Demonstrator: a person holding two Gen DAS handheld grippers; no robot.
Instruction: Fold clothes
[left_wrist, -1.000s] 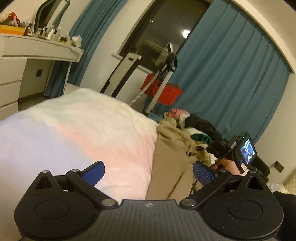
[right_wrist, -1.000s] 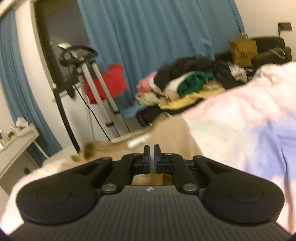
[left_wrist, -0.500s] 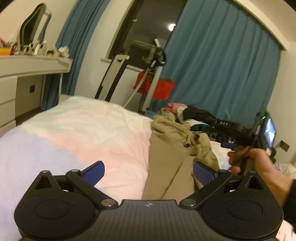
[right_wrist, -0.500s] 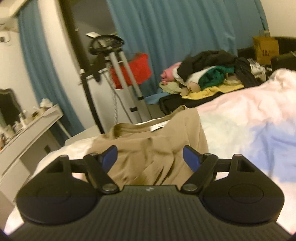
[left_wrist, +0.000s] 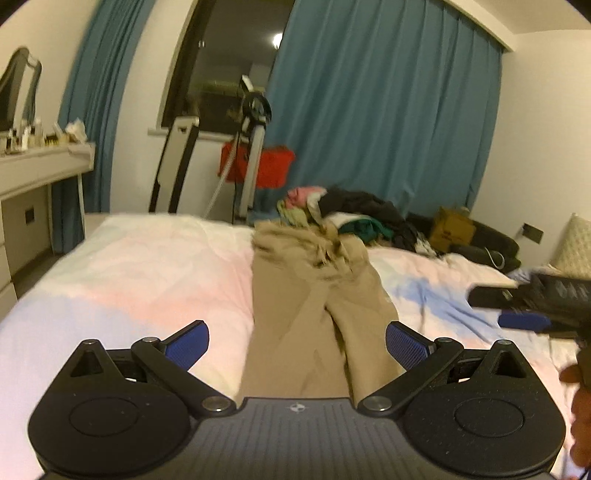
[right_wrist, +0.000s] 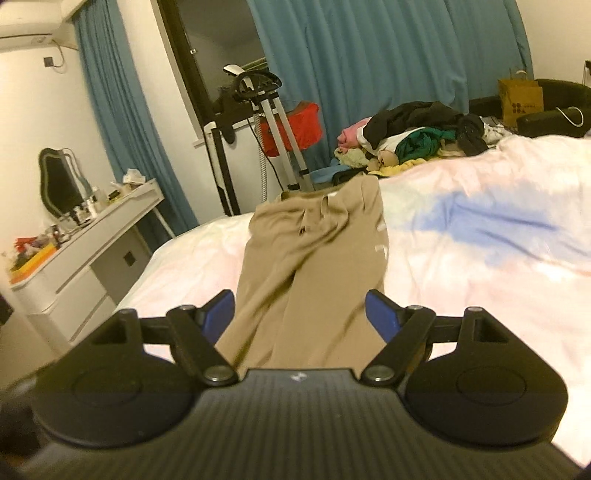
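Tan trousers (left_wrist: 314, 306) lie lengthwise on the pastel bed cover (left_wrist: 147, 280), waistband bunched at the far edge, legs running toward me. My left gripper (left_wrist: 297, 341) hovers open above the near legs, holding nothing. In the right wrist view the same trousers (right_wrist: 314, 254) stretch away from my right gripper (right_wrist: 299, 312), which is open and holds nothing. The right gripper (left_wrist: 532, 317) also shows at the right edge of the left wrist view, held by a hand (left_wrist: 580, 413).
A heap of mixed clothes (right_wrist: 417, 136) lies beyond the bed's far edge. A garment steamer stand (right_wrist: 273, 125) and a red item (left_wrist: 258, 166) stand by the blue curtains. A white dresser (right_wrist: 85, 251) is on the left, a paper bag (right_wrist: 521, 99) at the far right.
The right gripper went from shut to open, let go of the trousers and drew back toward their legs. The left gripper swung rightward, staying open. The waistband settled at the bed's far edge.
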